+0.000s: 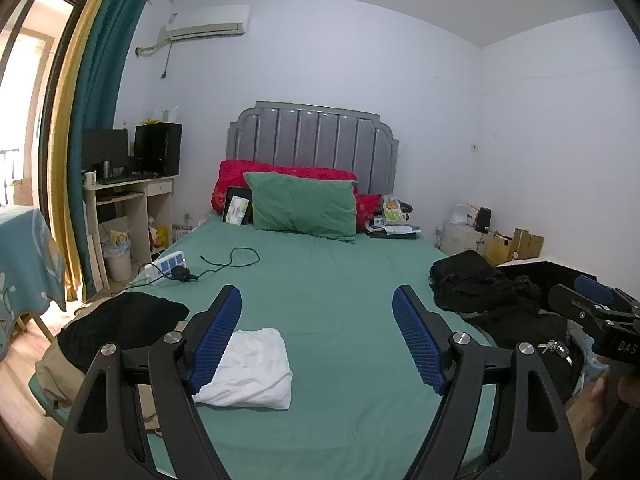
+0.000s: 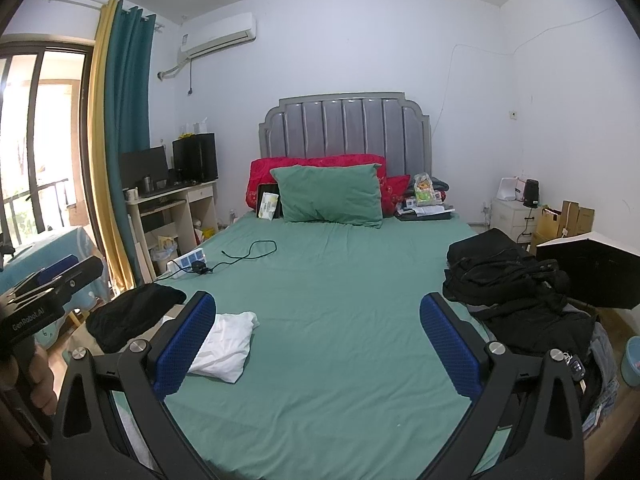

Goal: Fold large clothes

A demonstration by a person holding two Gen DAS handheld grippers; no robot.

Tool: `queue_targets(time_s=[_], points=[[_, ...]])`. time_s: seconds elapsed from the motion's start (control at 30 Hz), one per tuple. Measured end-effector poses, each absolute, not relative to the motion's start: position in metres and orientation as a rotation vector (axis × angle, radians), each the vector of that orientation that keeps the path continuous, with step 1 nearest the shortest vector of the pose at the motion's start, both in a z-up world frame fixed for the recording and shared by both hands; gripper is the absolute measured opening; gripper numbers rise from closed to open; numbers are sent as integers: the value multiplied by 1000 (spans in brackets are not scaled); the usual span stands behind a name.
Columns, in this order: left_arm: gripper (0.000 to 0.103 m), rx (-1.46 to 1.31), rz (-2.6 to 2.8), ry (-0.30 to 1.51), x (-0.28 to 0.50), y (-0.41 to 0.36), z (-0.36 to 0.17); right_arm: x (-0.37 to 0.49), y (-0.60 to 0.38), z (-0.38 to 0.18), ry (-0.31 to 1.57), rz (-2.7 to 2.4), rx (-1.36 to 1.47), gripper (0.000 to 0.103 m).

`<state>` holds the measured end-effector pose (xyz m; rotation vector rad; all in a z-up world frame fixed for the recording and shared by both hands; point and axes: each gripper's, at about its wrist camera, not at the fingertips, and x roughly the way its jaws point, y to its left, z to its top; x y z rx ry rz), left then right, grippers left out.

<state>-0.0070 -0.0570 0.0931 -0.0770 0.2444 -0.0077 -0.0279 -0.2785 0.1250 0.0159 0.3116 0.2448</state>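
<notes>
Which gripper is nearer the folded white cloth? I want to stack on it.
Left gripper: the white cloth lies under its left finger. Right gripper hovers farther right.

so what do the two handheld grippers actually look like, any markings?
Both match: black angular linkage frames with silver pivot bolts and blue dimpled pads lining the jaws. Left gripper, right gripper. From the side, the left one's body reads "GenRobot.AI"; the right one shows "DAS", cut off. No cables or sleeves visible.

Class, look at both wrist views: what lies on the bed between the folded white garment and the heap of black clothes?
Only bare green bedsheet separates the folded white garment from the heap of black clothes; both wrist views show this.
</notes>
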Motion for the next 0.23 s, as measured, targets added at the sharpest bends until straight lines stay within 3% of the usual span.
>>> queue_targets(time_s=[0.23], points=[[81,-78,-10,249,-2,-59,92,-22,-274,121,327,246,16,101]])
